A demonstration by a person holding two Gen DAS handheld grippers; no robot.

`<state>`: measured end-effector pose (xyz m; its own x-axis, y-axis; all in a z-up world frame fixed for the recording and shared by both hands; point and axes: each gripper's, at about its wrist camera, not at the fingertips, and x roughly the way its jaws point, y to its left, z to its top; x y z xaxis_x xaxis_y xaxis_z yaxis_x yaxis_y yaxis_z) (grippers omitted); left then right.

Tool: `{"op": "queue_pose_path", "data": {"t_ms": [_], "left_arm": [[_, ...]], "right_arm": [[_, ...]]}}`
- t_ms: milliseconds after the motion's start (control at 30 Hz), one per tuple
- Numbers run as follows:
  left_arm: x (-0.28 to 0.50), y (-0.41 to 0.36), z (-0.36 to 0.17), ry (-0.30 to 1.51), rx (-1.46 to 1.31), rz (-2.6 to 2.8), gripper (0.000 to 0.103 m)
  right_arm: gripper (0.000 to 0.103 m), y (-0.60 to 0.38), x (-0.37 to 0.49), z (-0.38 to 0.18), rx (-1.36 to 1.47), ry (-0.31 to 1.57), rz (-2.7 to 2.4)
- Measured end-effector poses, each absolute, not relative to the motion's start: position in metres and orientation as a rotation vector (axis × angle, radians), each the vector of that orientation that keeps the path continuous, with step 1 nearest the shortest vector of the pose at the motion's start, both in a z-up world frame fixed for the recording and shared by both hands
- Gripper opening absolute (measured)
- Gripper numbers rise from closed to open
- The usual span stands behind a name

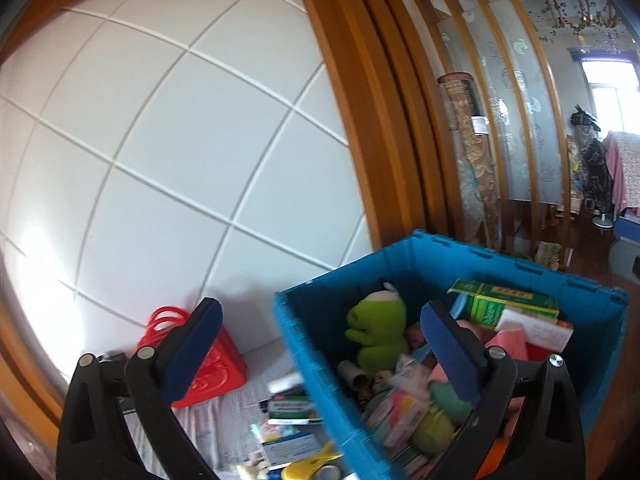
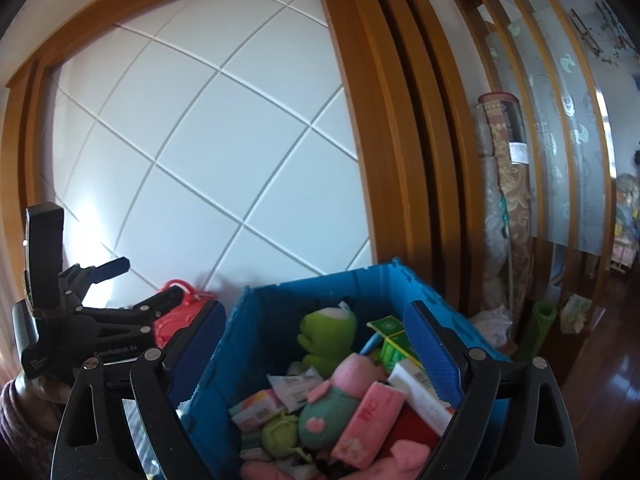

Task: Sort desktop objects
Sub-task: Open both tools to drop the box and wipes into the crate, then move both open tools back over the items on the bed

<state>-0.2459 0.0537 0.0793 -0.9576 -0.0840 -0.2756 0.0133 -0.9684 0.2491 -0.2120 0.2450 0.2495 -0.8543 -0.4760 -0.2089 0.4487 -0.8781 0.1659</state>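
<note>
A blue plastic crate [image 1: 320, 344] [image 2: 256, 320] holds a green frog plush [image 1: 376, 328] [image 2: 326, 332], a green box [image 1: 504, 304], pink plush toys [image 2: 360, 380] and small packets. My left gripper [image 1: 320, 352] is open and empty above the crate's left wall. My right gripper [image 2: 316, 352] is open and empty above the crate. The left gripper also shows at the left of the right wrist view [image 2: 120, 292], open beside a red basket [image 1: 216, 364] [image 2: 176, 316]. Small boxes and packets [image 1: 288, 404] lie on the cloth left of the crate.
A white tiled wall panel [image 1: 180, 140] with a wooden frame [image 1: 352, 100] stands behind. Rolled rugs [image 1: 472, 152] and a slatted glass screen [image 1: 520, 100] are at the right. A yellow object [image 1: 312, 464] lies near the bottom edge.
</note>
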Motion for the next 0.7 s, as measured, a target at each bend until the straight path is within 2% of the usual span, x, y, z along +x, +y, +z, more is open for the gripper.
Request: {"op": "queue_pose_path", "data": {"t_ms": [400, 700], "left_arm": [[-0.158, -0.106, 0.076, -0.343, 0.360, -2.854, 0.101], [-0.119, -0.208, 0.045, -0.361, 0.440, -2.830, 0.101]], "right_arm": [[0.097, 0.155, -0.171, 0.235, 0.375, -0.139, -2.512], [0.098, 0.053, -0.137, 0.211, 0.466, -0.118, -2.448]]}}
